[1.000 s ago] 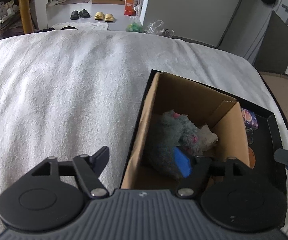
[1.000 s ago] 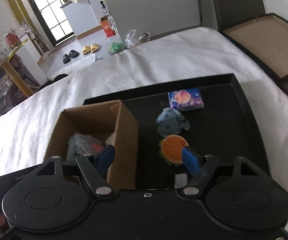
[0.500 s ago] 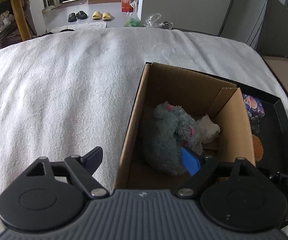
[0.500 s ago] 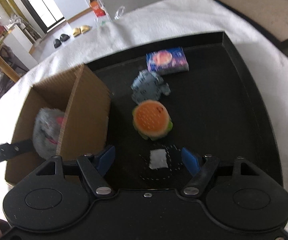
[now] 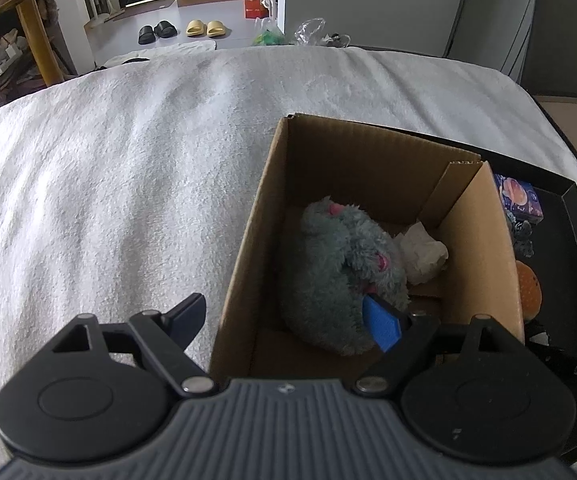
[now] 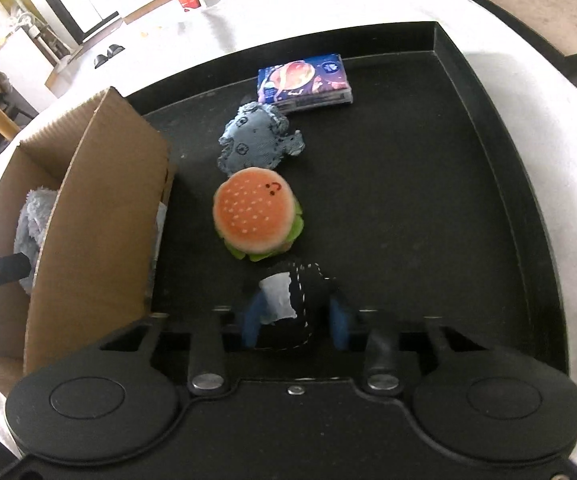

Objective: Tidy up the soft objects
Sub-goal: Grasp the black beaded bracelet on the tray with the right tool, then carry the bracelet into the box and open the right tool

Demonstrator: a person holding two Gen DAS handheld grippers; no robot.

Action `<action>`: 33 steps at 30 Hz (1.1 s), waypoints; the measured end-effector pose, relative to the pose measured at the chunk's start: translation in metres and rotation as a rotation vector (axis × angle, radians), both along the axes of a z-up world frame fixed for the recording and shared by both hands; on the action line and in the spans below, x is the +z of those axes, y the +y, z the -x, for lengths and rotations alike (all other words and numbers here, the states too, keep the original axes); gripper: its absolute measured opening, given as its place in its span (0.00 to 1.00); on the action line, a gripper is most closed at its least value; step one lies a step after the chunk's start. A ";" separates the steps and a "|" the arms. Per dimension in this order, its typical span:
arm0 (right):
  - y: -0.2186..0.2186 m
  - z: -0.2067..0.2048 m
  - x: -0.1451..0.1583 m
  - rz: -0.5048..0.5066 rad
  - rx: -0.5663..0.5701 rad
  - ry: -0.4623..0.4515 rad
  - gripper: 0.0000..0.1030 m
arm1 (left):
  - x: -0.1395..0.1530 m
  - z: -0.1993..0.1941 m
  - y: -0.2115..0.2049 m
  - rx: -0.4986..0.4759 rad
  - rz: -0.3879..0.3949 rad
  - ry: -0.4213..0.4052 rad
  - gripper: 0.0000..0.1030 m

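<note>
- A black stitched soft toy (image 6: pixel 300 304) with a white tag lies on the black tray (image 6: pixel 508 216), just before the burger plush (image 6: pixel 258 216)
- The right gripper (image 6: pixel 294 320) has its jaws narrowed, pads against the toy's sides
- The left gripper (image 5: pixel 288 316) has its jaws spread wide, straddling the cardboard box (image 5: pixel 244 256) wall, one pad touching the grey plush (image 5: pixel 340 272)

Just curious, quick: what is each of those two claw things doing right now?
Left gripper: open, holding nothing, one finger over the cardboard box.
Right gripper: fingers on either side of the black soft toy; a firm grip cannot be told.
</note>
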State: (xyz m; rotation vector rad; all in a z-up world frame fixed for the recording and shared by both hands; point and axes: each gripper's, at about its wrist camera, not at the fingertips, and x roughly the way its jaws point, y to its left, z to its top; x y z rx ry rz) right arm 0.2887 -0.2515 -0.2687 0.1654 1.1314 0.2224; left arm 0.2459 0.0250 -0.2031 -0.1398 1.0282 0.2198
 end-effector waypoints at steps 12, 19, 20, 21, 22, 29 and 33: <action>-0.010 0.001 0.013 -0.042 -0.028 -0.018 0.27 | 0.001 0.000 -0.002 -0.003 -0.002 0.001 0.82; 0.002 0.003 0.039 -0.057 -0.015 -0.068 0.27 | 0.003 0.005 0.001 -0.003 0.015 -0.009 0.82; 0.005 0.003 0.043 -0.060 -0.014 -0.076 0.27 | 0.003 0.006 0.002 -0.001 0.021 -0.009 0.82; 0.007 0.004 0.047 -0.062 -0.012 -0.086 0.27 | 0.003 0.006 0.004 0.002 0.030 -0.008 0.82; 0.009 0.005 0.050 -0.062 -0.010 -0.093 0.27 | 0.002 0.007 0.006 0.005 0.039 -0.008 0.82; 0.023 0.008 0.076 -0.057 0.001 -0.143 0.27 | 0.007 0.012 0.014 0.006 0.076 -0.027 0.82; 0.032 0.010 0.087 -0.053 0.009 -0.167 0.28 | 0.008 0.015 0.017 0.003 0.091 -0.031 0.82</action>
